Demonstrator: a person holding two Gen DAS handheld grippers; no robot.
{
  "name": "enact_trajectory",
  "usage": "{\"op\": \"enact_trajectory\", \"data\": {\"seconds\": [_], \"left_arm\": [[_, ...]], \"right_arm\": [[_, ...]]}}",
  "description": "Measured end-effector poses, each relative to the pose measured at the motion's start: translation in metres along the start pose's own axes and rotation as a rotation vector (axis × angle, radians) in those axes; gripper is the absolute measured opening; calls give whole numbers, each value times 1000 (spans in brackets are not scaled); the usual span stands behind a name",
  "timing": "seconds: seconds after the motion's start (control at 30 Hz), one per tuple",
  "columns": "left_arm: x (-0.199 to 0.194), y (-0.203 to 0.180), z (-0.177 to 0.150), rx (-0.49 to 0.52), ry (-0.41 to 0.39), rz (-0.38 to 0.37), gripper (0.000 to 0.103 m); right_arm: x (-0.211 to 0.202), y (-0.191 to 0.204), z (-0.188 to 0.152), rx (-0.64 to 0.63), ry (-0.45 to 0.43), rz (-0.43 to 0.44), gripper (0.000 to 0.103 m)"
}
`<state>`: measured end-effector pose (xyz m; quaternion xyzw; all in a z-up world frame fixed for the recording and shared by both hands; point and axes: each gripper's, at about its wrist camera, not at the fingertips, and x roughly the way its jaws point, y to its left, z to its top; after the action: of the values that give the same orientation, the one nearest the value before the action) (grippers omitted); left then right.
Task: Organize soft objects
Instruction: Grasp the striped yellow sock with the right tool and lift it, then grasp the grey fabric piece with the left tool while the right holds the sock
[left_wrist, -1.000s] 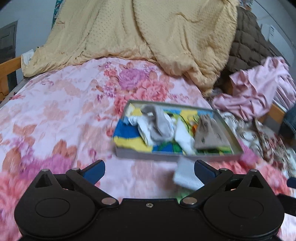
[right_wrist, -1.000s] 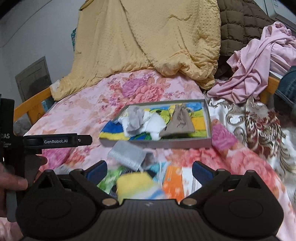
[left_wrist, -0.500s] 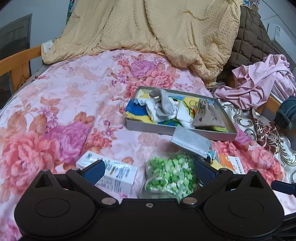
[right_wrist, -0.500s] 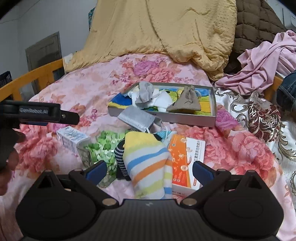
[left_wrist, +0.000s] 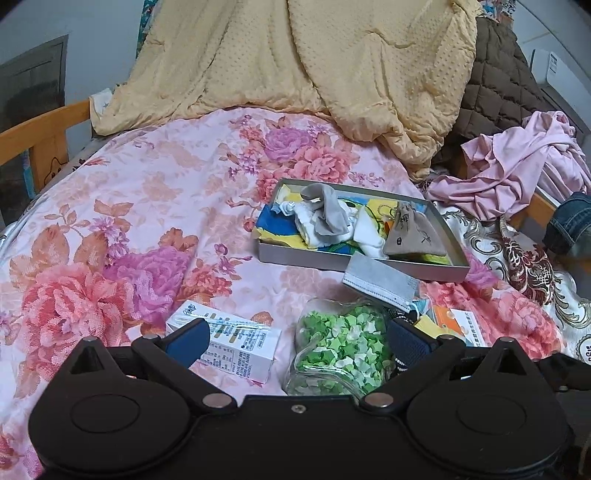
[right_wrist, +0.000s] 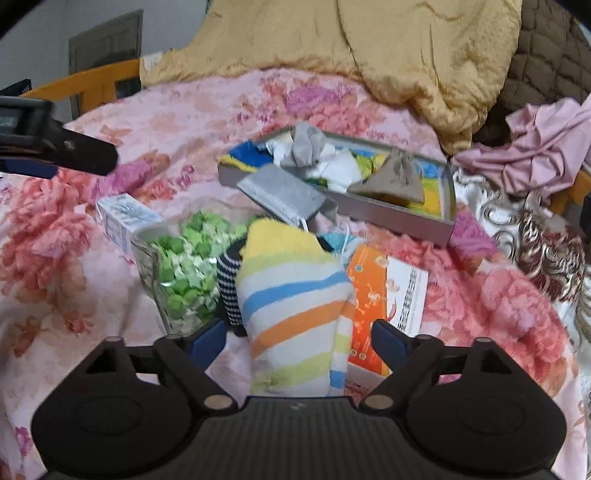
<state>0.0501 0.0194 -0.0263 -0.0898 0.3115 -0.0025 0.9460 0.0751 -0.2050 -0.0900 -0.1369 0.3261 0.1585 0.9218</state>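
Observation:
A striped sock (right_wrist: 295, 295) of yellow, blue and orange bands lies on the floral bedspread, between the jaws of my right gripper (right_wrist: 297, 341). The jaws are closing and a gap still shows on both sides of the sock. Beyond it a grey tray (right_wrist: 388, 218) holds a grey sock (right_wrist: 306, 144), white socks and a brown pouch (right_wrist: 395, 177). A grey face mask (right_wrist: 280, 195) leans on the tray's near wall. My left gripper (left_wrist: 295, 341) hangs open over a jar of green paper stars (left_wrist: 343, 343), holding nothing.
A white carton (left_wrist: 236, 343) lies left of the jar, an orange box (right_wrist: 388, 295) to the right of the striped sock, a black-and-white sock (right_wrist: 229, 284) beside it. A yellow blanket (left_wrist: 332, 74), a brown quilt and pink clothes (left_wrist: 517, 170) pile up behind. A wooden bed rail (left_wrist: 40, 129) runs along the left.
My right gripper has sunk toward the striped sock and rolled, and its jaws have narrowed around it. The left gripper drew back early on, bringing the jar and carton into view, then held still.

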Motion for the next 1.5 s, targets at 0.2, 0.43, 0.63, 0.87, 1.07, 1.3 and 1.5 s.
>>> {"op": "enact_trajectory", "data": {"seconds": [0.2, 0.43, 0.63, 0.87, 1.07, 1.3, 1.5], "left_arm": [[2, -1, -5, 9, 18, -1, 102], [8, 0, -7, 1, 32, 2, 102], [11, -2, -7, 7, 37, -8, 102], [13, -6, -9, 31, 38, -8, 102], [20, -14, -7, 58, 28, -30, 102], [57, -40, 8, 154, 19, -90, 102], [116, -56, 32, 193, 54, -210, 102]], "right_arm": [[6, -1, 1, -12, 13, -2, 76], [10, -1, 1, -13, 37, 0, 63], [8, -4, 0, 1, 38, -19, 26], [-17, -13, 0, 94, -33, -33, 16], [-46, -30, -1, 219, -92, -43, 15], [-71, -55, 6, 271, -136, -75, 15], [-80, -67, 11, 284, -146, -98, 16]]}}
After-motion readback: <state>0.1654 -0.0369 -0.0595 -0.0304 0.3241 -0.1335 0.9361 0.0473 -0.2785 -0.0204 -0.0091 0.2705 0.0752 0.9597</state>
